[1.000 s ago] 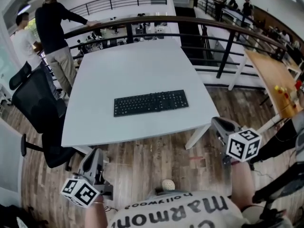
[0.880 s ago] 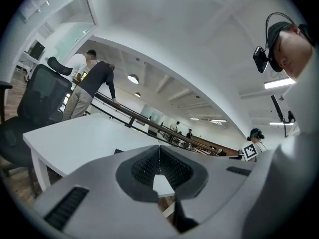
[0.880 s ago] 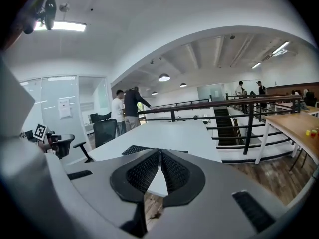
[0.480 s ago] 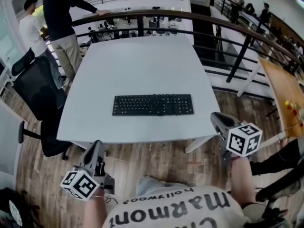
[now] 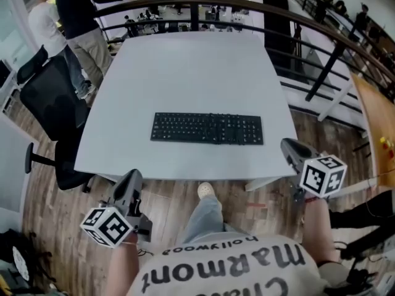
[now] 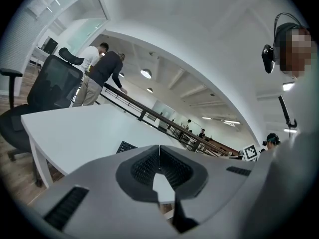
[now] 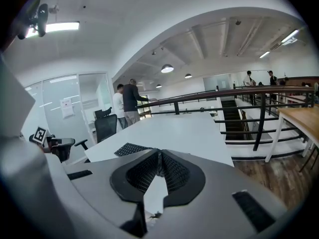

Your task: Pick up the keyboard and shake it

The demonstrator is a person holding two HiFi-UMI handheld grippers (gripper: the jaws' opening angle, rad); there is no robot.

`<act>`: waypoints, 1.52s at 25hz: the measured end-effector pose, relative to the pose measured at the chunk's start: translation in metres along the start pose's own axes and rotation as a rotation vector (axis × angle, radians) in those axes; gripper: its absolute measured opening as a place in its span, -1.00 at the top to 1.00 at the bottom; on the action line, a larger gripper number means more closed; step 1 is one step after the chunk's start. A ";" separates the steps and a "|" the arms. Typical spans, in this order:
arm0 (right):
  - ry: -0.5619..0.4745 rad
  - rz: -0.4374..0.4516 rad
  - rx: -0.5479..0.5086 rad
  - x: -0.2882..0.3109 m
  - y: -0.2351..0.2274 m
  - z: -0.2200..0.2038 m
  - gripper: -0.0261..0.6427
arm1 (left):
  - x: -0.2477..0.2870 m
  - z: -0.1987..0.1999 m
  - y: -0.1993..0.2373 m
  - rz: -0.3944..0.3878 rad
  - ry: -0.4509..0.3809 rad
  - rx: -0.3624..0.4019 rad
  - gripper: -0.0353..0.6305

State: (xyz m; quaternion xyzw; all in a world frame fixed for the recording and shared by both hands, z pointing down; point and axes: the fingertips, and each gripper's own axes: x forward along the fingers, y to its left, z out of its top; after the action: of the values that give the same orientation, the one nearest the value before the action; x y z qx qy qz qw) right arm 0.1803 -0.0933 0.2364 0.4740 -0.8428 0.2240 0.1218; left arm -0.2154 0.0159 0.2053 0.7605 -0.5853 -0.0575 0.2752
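A black keyboard (image 5: pixel 207 129) lies flat on the white table (image 5: pixel 185 66), near its front edge. Its end shows in the left gripper view as the keyboard (image 6: pixel 126 146), and in the right gripper view as the keyboard (image 7: pixel 130 149). My left gripper (image 5: pixel 132 180) hangs below the table's front left corner, shut and empty. My right gripper (image 5: pixel 288 148) is held off the table's front right corner, also shut with nothing in it. Both are short of the keyboard. In the gripper views the left gripper (image 6: pixel 159 147) and the right gripper (image 7: pixel 159 153) show their jaws pressed together.
A black office chair (image 5: pixel 52 106) stands at the table's left side. Two people (image 5: pixel 68 17) stand at the far left by a dark railing (image 5: pixel 247 8) behind the table. A wooden table (image 5: pixel 376 113) is at the right. The floor is wood planks.
The view has come closer to the table and the keyboard now sits lower and more centred. Both grippers stay shut, raised slightly towards the table's front corners. My leg has stepped forward.
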 end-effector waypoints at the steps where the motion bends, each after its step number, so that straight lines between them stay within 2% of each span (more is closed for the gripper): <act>1: 0.007 -0.001 0.008 0.005 -0.003 -0.001 0.78 | 0.006 -0.002 0.004 0.003 0.007 0.000 0.88; 5: 0.055 -0.018 0.004 0.022 -0.018 -0.007 0.78 | 0.035 -0.007 0.021 0.026 0.033 -0.007 0.88; 11: 0.081 -0.017 0.027 0.066 -0.040 0.004 0.78 | 0.089 0.002 0.030 0.000 0.052 -0.003 0.88; 16: 0.119 -0.007 0.003 0.102 -0.048 0.015 0.78 | 0.121 0.006 0.049 0.033 0.086 -0.001 0.88; 20: 0.157 -0.010 0.046 0.127 -0.059 0.006 0.78 | 0.140 -0.004 0.063 0.054 0.146 -0.008 0.88; 24: 0.201 -0.027 0.113 0.146 -0.075 -0.013 0.78 | 0.151 -0.019 0.082 0.106 0.208 -0.017 0.88; 27: 0.220 -0.071 0.145 0.158 -0.089 -0.021 0.78 | 0.158 -0.025 0.097 0.138 0.243 -0.030 0.87; 30: 0.241 -0.094 0.156 0.168 -0.099 -0.027 0.78 | 0.165 -0.030 0.109 0.156 0.263 -0.045 0.80; 34: 0.287 -0.099 0.164 0.176 -0.106 -0.040 0.78 | 0.170 -0.041 0.125 0.184 0.298 -0.067 0.50; 38: 0.334 -0.122 0.159 0.181 -0.114 -0.051 0.78 | 0.175 -0.061 0.148 0.199 0.340 -0.086 0.45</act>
State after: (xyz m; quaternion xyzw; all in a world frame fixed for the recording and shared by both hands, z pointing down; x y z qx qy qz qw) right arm 0.1824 -0.2545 0.3861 0.4885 -0.7603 0.3576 0.2355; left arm -0.2638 -0.1483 0.3700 0.6851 -0.5998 0.0740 0.4066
